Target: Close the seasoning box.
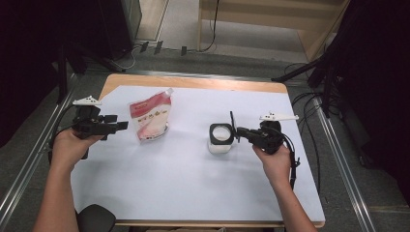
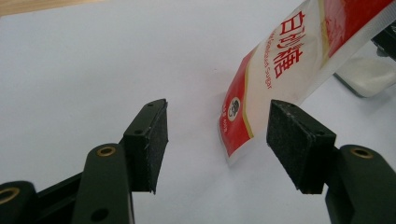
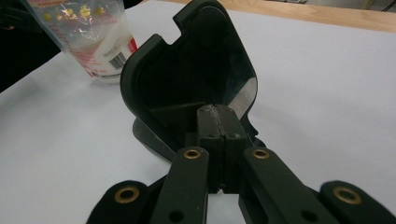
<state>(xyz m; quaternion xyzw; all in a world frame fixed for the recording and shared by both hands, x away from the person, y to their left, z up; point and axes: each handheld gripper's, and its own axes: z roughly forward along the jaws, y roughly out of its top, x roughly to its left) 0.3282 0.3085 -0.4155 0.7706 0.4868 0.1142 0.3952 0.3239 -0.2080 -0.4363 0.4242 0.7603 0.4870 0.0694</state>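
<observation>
High view: white-topped table (image 1: 193, 183) on grey floor. Left gripper (image 1: 118, 126), jaws spread, faces the sugar pouch (image 1: 151, 118). Right gripper (image 1: 238, 131), jaws pressed together, touches the container's (image 1: 221, 137) raised black lid (image 1: 233, 126).

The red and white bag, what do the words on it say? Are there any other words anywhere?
"白砂糖": big red characters on the white part of the bag, seen in the left gripper view.
"Granulated Sugar": small red letters beside them, partly blurred, so not certain.
Round logo on the bag's red edge: too small to read.
Print on the bag's back, right gripper view: too blurred to read.
</observation>
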